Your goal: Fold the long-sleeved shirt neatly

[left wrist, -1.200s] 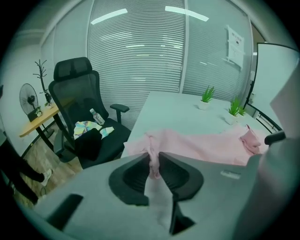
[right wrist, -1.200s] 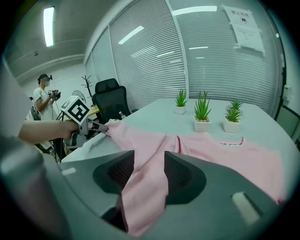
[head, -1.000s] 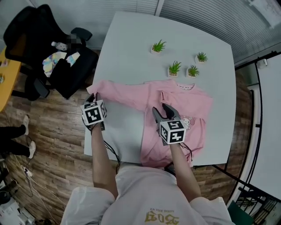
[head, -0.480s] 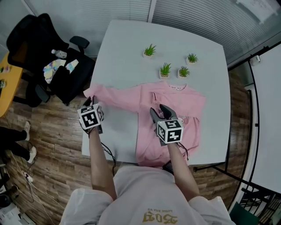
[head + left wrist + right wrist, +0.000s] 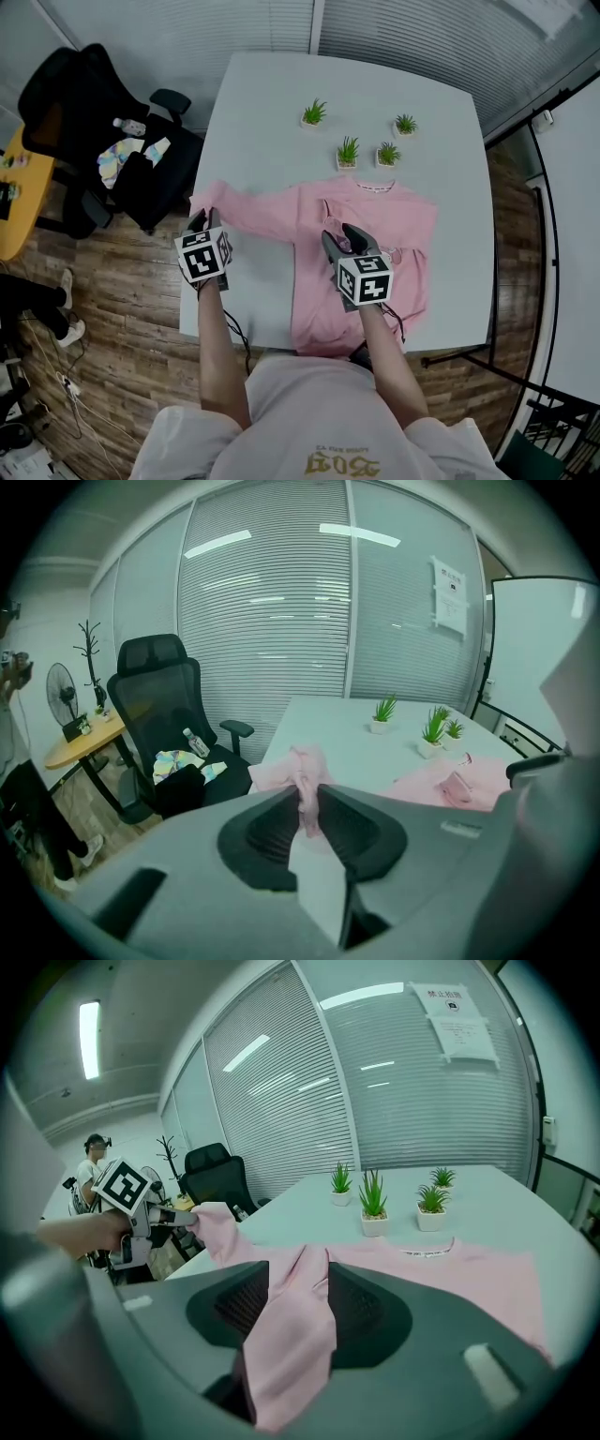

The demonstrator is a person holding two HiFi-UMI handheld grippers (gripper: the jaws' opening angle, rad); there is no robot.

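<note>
A pink long-sleeved shirt (image 5: 380, 220) lies face up on the white table (image 5: 272, 122), its left sleeve (image 5: 253, 211) stretched toward the table's left edge. My left gripper (image 5: 206, 223) is shut on the sleeve's cuff (image 5: 302, 764), which bunches between the jaws of the left gripper (image 5: 307, 794). My right gripper (image 5: 339, 236) sits over the shirt's left shoulder area. In the right gripper view a raised fold of the shirt (image 5: 291, 1335) fills the gap of the right gripper (image 5: 298, 1283), pads against it. The left gripper (image 5: 183, 1215) shows there too, holding the cuff above the table.
Several small potted plants (image 5: 348, 152) stand just behind the collar. A black office chair (image 5: 103, 141) with clothes and a bottle is off the table's left side, beside a yellow desk (image 5: 14, 197). Window blinds back the room. A person stands at far left (image 5: 28, 300).
The left gripper has risen a little with the cuff, lifting the sleeve end off the table. The right gripper has shifted slightly, still on its fold.
</note>
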